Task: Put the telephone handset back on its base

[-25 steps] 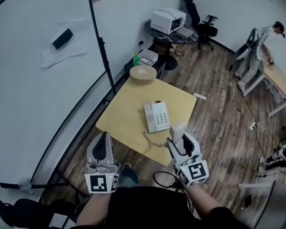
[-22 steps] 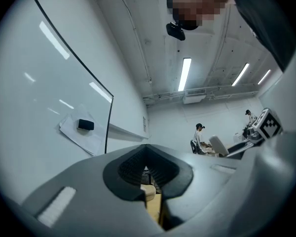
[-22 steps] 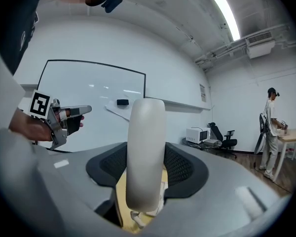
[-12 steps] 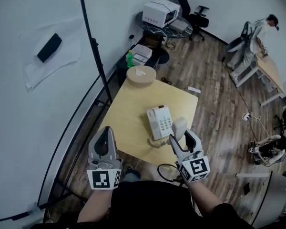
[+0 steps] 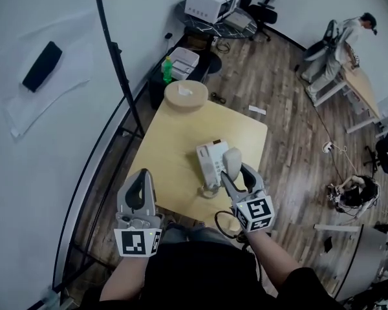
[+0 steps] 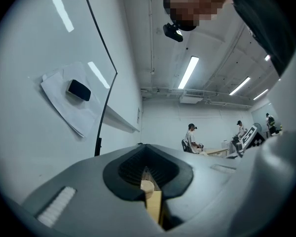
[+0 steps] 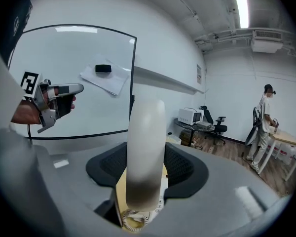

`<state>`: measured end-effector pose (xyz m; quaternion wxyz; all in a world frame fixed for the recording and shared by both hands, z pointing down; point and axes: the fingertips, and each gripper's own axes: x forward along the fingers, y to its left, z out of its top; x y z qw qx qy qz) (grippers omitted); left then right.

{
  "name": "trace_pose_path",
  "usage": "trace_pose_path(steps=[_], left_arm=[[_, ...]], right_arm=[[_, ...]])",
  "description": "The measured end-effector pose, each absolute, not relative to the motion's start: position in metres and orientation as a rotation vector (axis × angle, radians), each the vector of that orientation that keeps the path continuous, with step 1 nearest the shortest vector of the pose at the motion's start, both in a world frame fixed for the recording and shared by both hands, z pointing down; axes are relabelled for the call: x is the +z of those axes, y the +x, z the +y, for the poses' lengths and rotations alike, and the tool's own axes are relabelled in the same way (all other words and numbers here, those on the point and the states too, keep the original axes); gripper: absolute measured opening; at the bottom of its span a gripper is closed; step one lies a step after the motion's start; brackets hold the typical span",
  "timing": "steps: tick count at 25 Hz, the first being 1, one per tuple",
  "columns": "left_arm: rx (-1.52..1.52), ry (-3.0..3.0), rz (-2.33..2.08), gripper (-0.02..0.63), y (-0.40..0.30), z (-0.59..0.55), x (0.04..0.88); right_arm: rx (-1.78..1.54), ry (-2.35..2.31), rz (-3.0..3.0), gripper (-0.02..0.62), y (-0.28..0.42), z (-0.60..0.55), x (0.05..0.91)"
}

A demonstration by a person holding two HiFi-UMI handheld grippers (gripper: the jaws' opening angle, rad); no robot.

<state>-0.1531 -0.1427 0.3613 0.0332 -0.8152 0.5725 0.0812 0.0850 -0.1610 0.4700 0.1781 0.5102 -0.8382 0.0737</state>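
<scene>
Two grippers show, but only one is working. The right gripper (image 5: 235, 174) is clamped on the pale handset (image 5: 231, 159), holding it over the near right edge of the telephone base (image 5: 208, 161) on the yellow table (image 5: 174, 137). The left gripper (image 5: 137, 196) hangs off the table's near edge, jaws together on nothing.

The carry looks nearly over — next the handset likely has to be tipped flat, lined up along the cradle and lowered. Head view gives that layout. The right gripper view adds the grip itself, with the coiled cord (image 7: 133, 223) bunched below, while the left gripper view misses the phone entirely.
</scene>
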Motion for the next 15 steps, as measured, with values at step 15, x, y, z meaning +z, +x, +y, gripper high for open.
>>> trace_pose_path(steps=[15], left_arm=[[0.139, -2.516, 1.887, 0.0, -0.144, -0.161, 0.409]], right_arm=[[0.483, 1.301, -2.207, 0.233, 0.076, -0.248, 0.611]])
